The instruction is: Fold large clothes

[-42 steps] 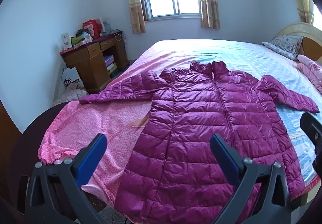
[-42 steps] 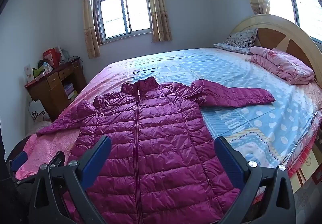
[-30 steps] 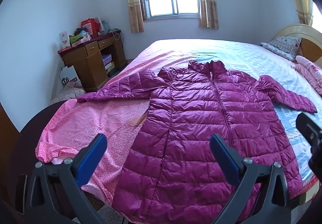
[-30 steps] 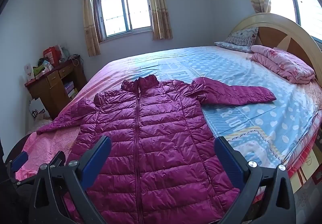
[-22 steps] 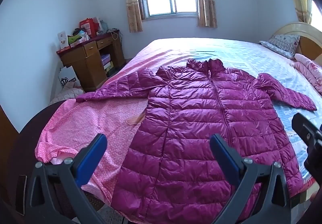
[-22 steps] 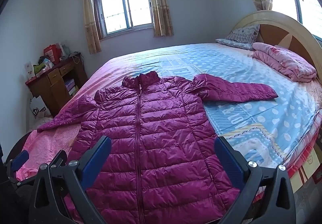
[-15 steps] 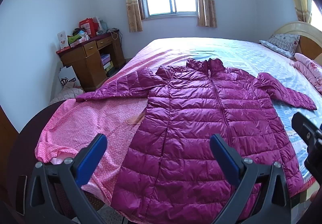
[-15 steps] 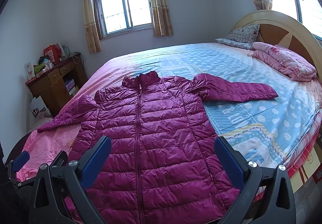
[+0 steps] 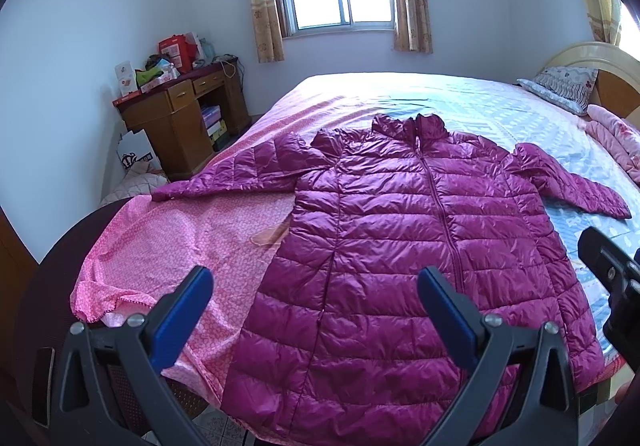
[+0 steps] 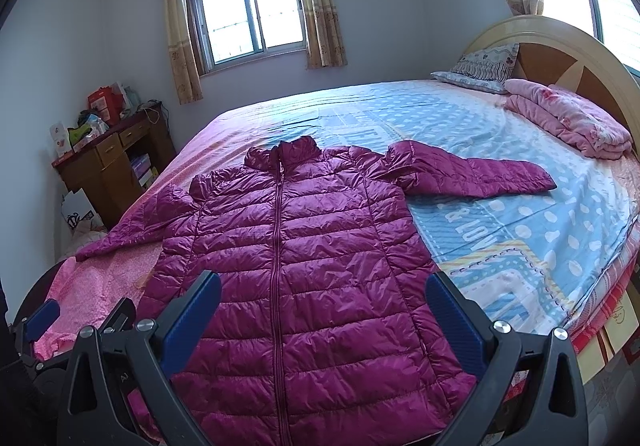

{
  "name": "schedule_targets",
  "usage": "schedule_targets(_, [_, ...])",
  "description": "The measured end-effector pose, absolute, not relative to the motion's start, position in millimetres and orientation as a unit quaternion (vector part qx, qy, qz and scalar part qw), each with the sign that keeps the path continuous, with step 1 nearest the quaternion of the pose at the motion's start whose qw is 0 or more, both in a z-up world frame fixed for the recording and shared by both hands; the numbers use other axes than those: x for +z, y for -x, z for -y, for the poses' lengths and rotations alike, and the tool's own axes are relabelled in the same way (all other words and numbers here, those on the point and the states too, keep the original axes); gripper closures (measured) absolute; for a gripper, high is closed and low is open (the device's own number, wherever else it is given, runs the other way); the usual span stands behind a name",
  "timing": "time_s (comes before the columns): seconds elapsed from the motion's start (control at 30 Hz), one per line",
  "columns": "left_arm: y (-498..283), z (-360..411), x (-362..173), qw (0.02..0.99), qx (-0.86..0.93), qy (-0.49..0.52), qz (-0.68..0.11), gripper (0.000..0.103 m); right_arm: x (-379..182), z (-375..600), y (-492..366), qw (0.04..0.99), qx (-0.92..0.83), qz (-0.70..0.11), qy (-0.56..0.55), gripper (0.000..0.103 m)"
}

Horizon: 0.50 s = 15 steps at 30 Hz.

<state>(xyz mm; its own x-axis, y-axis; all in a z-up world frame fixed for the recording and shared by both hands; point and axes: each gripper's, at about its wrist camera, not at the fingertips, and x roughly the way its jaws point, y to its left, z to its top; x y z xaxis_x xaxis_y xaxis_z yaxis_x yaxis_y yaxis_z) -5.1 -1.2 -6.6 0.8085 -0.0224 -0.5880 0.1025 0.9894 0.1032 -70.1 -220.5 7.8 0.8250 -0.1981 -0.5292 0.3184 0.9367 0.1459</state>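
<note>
Flat on the bed [image 10: 520, 149] lies the jacket [image 10: 296, 246], sleeves spread; both grippers, left [image 9: 314, 310] and right [image 10: 324, 320], hover spread wide, holding nothing.

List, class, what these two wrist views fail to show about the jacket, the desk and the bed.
- Jacket hem: right wrist view, hidden behind the open right gripper; left wrist view, droops over the bed edge behind the open left gripper.
- Jacket's back: faces the mattress.
- Desk clutter: too small to identify.
- Folded pink blanket: cut off by the left view's edge.
</note>
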Motion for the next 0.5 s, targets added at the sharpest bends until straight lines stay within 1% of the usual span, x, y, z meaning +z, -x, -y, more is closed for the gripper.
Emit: schedule_targets(0.5, [4.3, 2.3, -6.3, 0.949, -0.033, -0.066, -0.308, 0.0, 5.1, 220.9, 68.8, 0.947, -0.134, -0.266, -0.118, 0.001])
